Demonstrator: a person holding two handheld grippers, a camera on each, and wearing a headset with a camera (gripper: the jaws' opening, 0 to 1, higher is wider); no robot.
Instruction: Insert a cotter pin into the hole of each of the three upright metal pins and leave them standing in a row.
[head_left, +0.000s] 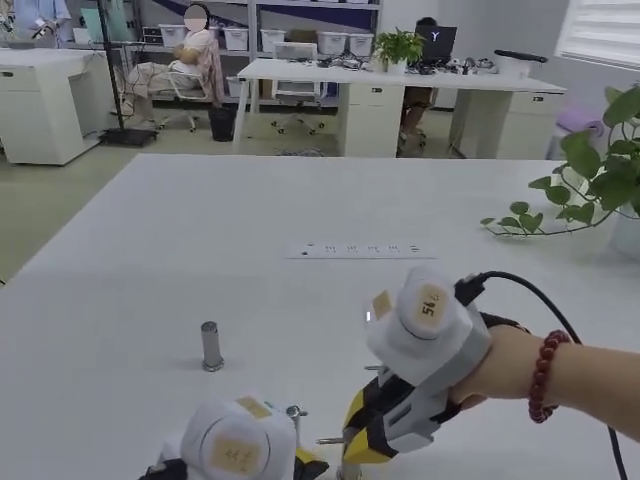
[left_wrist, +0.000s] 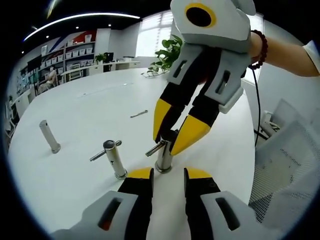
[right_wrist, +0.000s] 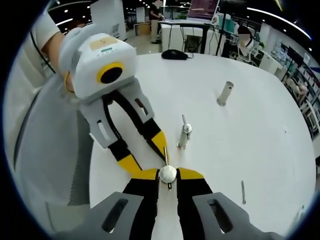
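The right gripper (left_wrist: 169, 142) comes down from above, its yellow-tipped jaws pressed together on a cotter pin (left_wrist: 152, 148). The pin lies crosswise at the top of the nearest metal pin (left_wrist: 163, 159), one end poking out to the side. That metal pin stands upright close to the near edge of the white table (head_left: 150, 250). The left gripper (left_wrist: 168, 174) sits low in front of it with its jaws apart, one on each side of the pin's foot (whether they touch it cannot be told).

Just beside it, farther along the near edge, the middle metal pin (left_wrist: 115, 161) stands upright with a second cotter pin (left_wrist: 97, 156) through its top. The bare metal pin (head_left: 211, 345) stands well apart from these two, a little farther in from the near edge. A loose cotter pin (left_wrist: 139, 114) lies flat on the table beyond the grippers. The hand (head_left: 505, 365) on the right gripper wears a red bead bracelet (head_left: 543, 375).
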